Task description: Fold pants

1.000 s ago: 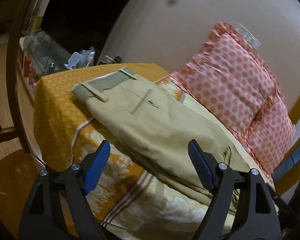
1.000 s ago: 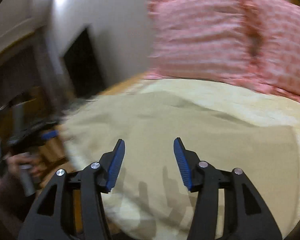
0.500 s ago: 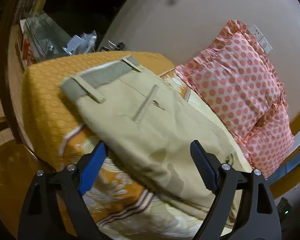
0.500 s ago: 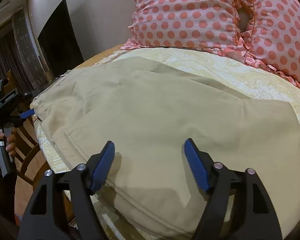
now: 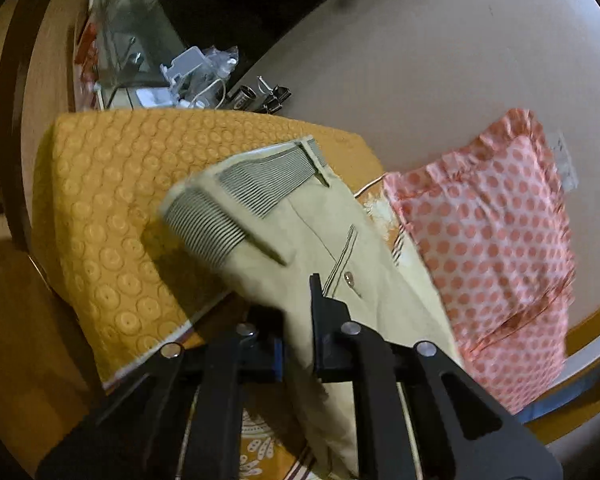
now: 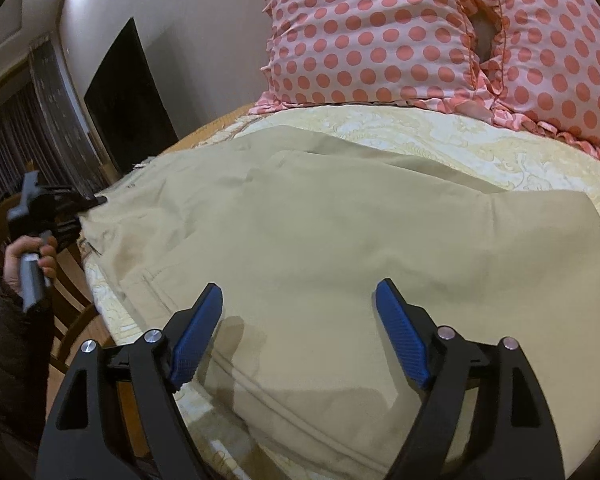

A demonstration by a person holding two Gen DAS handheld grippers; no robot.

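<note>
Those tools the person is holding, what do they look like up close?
Each is black plastic: two angular arms with triangular cut-outs and round silver bolt heads. The right tool has ribbed blue pads lining its fingers. The left tool shows a sliver of blue too. It has a grey handle, gripped by a bare hand emerging from a dark sleeve.

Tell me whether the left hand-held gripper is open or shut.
Shut: the left hand-held gripper has its jaws pinched on the khaki pants near the waistband.
</note>
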